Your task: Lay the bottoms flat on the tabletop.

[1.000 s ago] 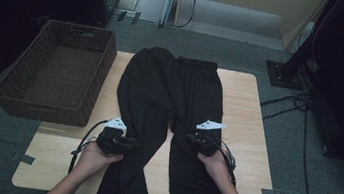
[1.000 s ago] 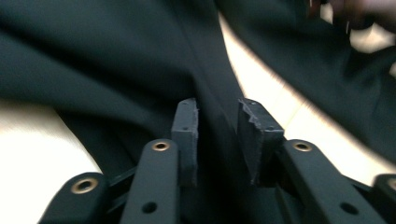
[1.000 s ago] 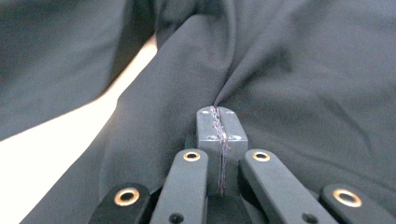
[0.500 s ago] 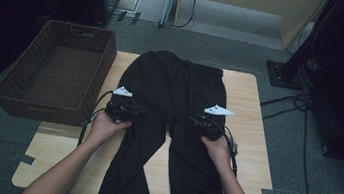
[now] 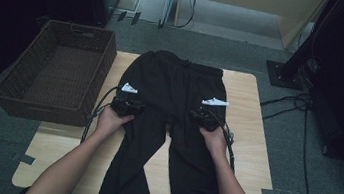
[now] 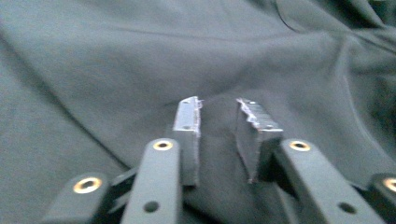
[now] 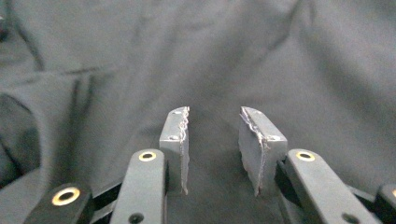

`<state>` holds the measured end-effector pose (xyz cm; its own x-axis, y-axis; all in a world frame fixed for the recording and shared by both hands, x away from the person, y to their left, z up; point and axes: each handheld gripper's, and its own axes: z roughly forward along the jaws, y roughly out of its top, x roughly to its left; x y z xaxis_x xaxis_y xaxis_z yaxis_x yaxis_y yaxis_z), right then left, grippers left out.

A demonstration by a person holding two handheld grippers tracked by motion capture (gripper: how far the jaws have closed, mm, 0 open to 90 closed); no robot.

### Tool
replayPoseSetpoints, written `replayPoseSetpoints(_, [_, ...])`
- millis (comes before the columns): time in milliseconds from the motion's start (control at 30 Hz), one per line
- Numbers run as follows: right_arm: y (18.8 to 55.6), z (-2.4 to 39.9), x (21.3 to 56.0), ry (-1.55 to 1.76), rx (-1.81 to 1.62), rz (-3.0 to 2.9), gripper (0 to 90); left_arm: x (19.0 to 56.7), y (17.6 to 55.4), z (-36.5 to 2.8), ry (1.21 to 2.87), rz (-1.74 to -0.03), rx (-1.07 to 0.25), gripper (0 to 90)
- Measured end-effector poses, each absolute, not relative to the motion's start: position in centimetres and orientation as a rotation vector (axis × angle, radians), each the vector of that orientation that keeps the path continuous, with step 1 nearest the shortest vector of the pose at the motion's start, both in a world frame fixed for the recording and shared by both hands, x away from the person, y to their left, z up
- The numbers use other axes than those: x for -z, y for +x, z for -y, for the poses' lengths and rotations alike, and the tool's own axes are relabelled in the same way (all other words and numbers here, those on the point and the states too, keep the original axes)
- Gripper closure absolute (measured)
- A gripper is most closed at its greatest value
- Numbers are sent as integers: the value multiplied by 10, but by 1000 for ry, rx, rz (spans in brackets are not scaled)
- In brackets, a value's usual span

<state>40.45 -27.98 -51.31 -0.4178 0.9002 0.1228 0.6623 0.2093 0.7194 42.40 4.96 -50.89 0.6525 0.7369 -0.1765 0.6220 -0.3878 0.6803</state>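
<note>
Clearly soft and limp, the black trousers [image 5: 175, 92] lie under both claws; left claw [image 6: 218, 135] has just been closing, right claw [image 7: 215, 147] open, neither pinching cloth; grab a fold just ahead.

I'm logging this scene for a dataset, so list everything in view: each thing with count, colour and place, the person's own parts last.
trousers: one pair, black, spread flat along the middle of the table, waistband at the far end.
table: one, light wood, centre of the floor.
basket: one, dark brown wicker, empty, at the table's left edge.
cables: several, black, on the grey floor at right.
left gripper: one, black, jaws apart over the trousers, having just been closing, no fold between them.
right gripper: one, black, jaws apart over the trousers.
forearms: two, bare, from the bottom edge.
</note>
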Motion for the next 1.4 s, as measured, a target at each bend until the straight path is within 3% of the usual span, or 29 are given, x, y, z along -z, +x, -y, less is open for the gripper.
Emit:
replayPoseSetpoints(300, [382, 296, 520, 1391, -1036, -2122, 674, 513, 382, -47, 2101, -985, -98, 790])
replayPoseSetpoints(667, [339, 315, 520, 1401, -1030, -2119, 704, 511, 319, -38, 2163, -885, 56, 772])
replayPoseSetpoints(767, [329, 319, 517, 1432, -1043, -2150, 730, 504, 318, -41, 2140, -868, 55, 744])
replayPoseSetpoints(1000, [341, 310, 504, 1412, -1125, -2119, 721, 487, 347, -61, 2096, -942, -109, 710])
replayPoseSetpoints(1167, [363, 295, 507, 1419, -1102, -2136, 674, 500, 368, -84, 2083, -1080, -183, 700])
replayPoseSetpoints(1400, [391, 277, 517, 1417, -1041, -2147, 649, 510, 370, -90, 2070, -1095, -183, 687])
